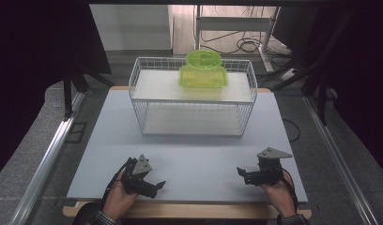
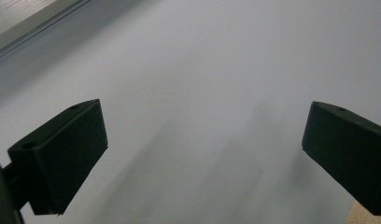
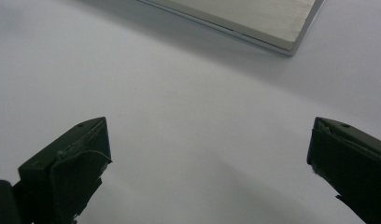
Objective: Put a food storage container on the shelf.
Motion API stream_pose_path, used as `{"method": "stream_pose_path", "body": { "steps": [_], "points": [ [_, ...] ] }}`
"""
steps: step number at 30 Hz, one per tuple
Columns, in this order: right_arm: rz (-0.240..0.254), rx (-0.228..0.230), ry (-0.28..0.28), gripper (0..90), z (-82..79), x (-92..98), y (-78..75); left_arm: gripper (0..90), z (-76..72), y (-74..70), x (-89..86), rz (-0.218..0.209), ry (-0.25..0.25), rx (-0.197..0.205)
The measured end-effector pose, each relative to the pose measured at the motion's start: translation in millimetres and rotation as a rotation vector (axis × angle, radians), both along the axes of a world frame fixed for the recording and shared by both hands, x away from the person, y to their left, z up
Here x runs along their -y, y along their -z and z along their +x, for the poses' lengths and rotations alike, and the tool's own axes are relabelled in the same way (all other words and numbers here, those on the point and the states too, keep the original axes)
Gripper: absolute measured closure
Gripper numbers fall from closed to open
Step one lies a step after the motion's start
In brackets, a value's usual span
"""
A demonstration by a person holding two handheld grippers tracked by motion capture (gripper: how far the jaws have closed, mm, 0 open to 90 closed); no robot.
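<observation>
Both grippers, left [image 1: 152, 185] and right [image 1: 244, 174], are held wide open and empty, well short of the rack [image 1: 192, 96]; its green box [image 1: 203, 75] is best approached level.

Lab test rig, not a home: my table [image 1: 189, 161] sits between aluminium rails [image 1: 44, 161], black curtains [image 1: 34, 56] left and right, loose cables [image 1: 248, 45] on the far floor.
</observation>
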State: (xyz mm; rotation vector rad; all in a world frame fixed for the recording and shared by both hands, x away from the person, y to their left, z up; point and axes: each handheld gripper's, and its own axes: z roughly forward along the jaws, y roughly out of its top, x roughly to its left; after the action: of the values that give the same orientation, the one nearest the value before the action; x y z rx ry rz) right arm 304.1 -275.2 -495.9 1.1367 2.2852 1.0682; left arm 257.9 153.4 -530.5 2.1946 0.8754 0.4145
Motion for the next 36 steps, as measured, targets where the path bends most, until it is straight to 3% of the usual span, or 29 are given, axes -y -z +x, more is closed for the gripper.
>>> {"method": "stream_pose_path", "body": {
  "steps": [36],
  "points": [
    [-0.035,-0.083,-0.01,0.0,0.6,-1.1,18.6,0.0,0.3,1.1,0.5,0.011,0.005,-0.007]
  ]
}}
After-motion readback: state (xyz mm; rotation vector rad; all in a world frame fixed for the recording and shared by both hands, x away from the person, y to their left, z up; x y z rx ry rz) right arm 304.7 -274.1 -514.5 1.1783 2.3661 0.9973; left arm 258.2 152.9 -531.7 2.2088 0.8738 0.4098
